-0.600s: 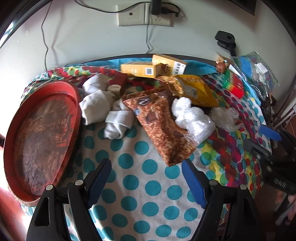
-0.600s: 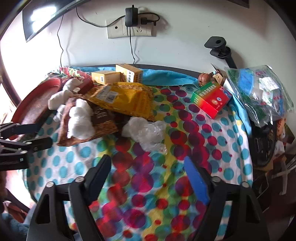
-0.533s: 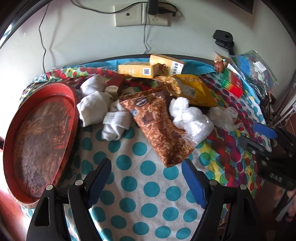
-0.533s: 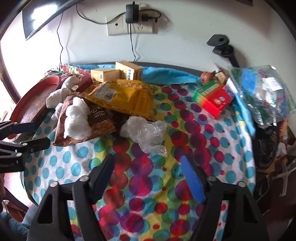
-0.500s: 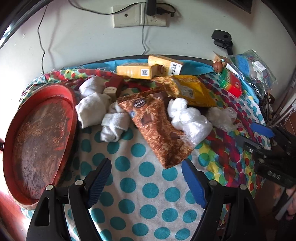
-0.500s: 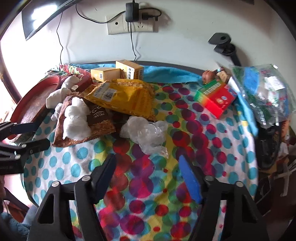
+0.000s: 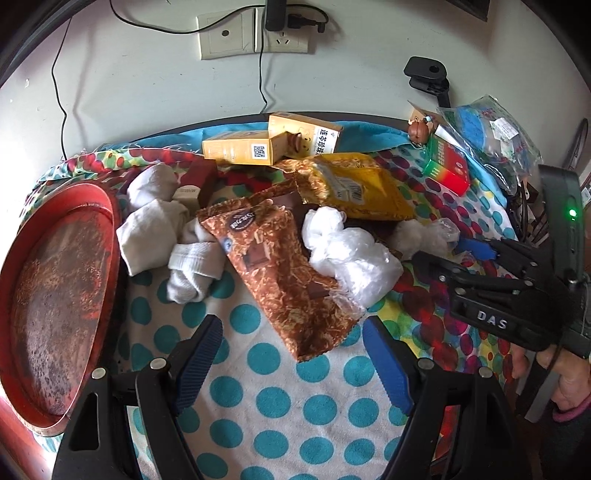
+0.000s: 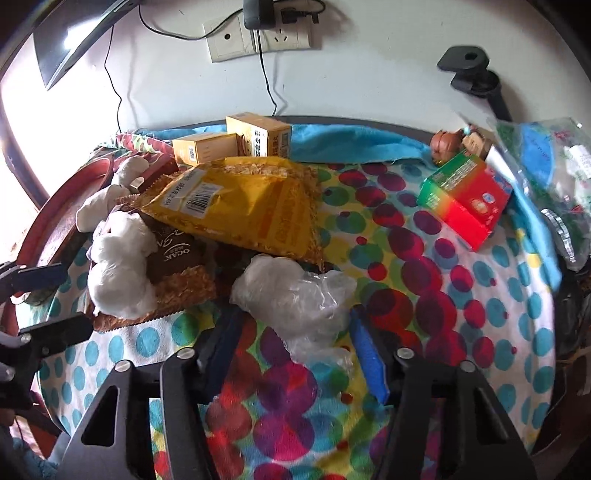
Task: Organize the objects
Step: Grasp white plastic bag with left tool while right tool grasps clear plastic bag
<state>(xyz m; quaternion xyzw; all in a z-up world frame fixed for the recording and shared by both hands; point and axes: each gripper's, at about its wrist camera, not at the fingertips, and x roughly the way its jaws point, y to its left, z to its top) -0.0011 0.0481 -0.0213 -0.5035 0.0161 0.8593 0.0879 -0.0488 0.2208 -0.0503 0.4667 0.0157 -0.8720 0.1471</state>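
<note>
A pile lies on the polka-dot cloth: a brown snack bag (image 7: 280, 273), a yellow snack bag (image 7: 354, 188) (image 8: 247, 203), crumpled clear plastic bags (image 7: 347, 254) (image 8: 295, 291), white socks (image 7: 155, 225) and yellow boxes (image 7: 240, 149). My left gripper (image 7: 291, 354) is open and empty, just short of the brown bag's near end. My right gripper (image 8: 295, 350) is open, its jaws on either side of the near clear plastic bag. It also shows in the left wrist view (image 7: 454, 251).
A round red tray (image 7: 55, 295) sits at the left edge. A red-green box (image 8: 469, 199) and a plastic bag of items (image 8: 546, 162) lie at the right. A small brown figurine (image 8: 447, 142) stands by the wall. Sockets and cables hang on the wall (image 7: 258, 33).
My right gripper has moved forward and down until its jaws flank the clear plastic bag. My left gripper has edged forward toward the brown bag.
</note>
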